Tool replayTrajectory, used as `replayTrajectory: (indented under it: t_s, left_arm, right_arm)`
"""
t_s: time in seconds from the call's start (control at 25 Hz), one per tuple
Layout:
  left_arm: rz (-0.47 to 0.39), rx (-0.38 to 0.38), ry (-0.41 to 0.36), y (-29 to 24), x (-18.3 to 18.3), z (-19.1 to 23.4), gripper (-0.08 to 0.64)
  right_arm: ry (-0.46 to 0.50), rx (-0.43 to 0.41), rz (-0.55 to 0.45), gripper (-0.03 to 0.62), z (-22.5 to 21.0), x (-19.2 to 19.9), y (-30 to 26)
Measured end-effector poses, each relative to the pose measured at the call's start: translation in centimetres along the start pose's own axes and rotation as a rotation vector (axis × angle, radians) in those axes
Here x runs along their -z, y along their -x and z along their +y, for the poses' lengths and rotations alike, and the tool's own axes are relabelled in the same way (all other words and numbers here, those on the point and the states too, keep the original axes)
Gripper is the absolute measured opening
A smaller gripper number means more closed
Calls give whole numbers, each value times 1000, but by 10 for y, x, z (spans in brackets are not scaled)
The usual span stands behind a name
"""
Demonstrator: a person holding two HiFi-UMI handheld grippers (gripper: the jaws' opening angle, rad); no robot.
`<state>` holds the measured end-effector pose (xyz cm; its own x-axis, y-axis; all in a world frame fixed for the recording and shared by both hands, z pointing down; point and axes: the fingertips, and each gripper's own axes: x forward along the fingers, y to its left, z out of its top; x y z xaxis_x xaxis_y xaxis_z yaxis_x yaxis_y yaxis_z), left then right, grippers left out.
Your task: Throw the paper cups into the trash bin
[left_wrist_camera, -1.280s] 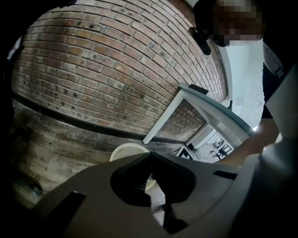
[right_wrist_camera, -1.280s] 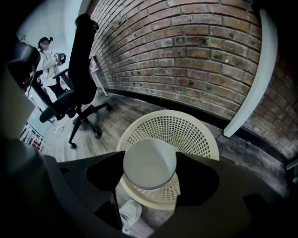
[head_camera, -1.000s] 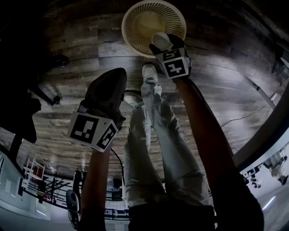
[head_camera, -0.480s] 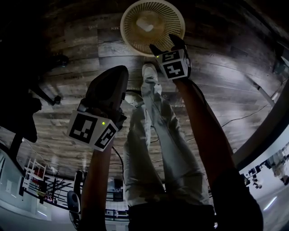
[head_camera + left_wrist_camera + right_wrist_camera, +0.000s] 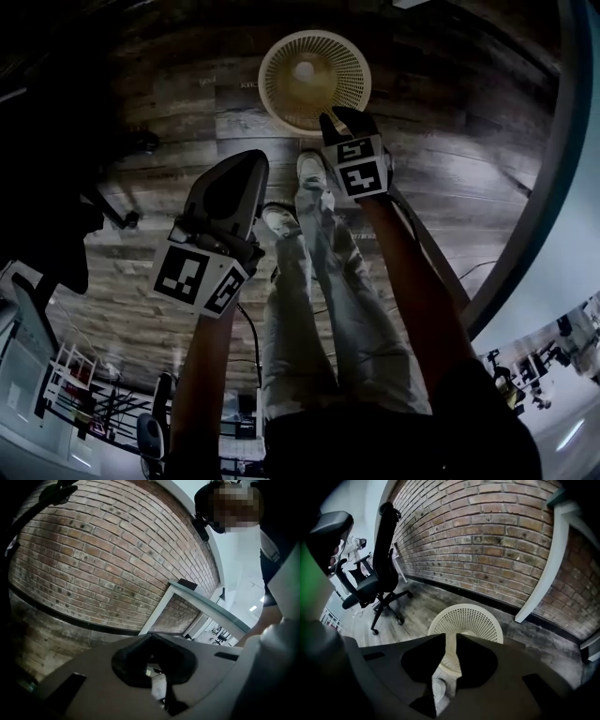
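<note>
A cream mesh trash bin [image 5: 314, 80] stands on the wooden floor, and a white paper cup [image 5: 303, 69] lies inside it. My right gripper [image 5: 342, 119] hovers at the bin's near rim. Its jaws are closing to a narrow gap with nothing between them. In the right gripper view the trash bin [image 5: 473, 620] sits just beyond the right gripper [image 5: 451, 641], whose jaws hide the cup. My left gripper [image 5: 242, 171] hangs lower left, away from the bin. In its own view the left gripper [image 5: 150, 638] points at a brick wall, tips together and empty.
A black office chair [image 5: 377, 573] stands left of the bin, against the brick wall [image 5: 497, 531]. A white table leg [image 5: 548, 569] slants down at the right. The person's legs and a white shoe [image 5: 310, 169] fill the floor between the grippers.
The paper cup left my right gripper and dropped into the bin. The right jaws then narrowed. The left gripper has barely shifted.
</note>
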<state>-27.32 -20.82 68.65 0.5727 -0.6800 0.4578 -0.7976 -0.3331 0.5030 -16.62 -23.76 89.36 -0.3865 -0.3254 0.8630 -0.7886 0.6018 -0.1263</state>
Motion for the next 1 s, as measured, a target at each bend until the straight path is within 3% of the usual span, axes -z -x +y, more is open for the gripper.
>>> replayTrajectory:
  t_s: [0.2,0.8,1.0]
  left_arm:
    - [-17,-17,-6,21,-9,-15,8]
    - [-125,-22,-149,96,-95,-78,8]
    - [-154,12,-217,126,-114,-114,8]
  right_arm:
    - [11,-8,-73,6,12,-28,42]
    - [-75,-71,-397,5,65,-145,229]
    - [-32,-115,-526,5,99,-173,301]
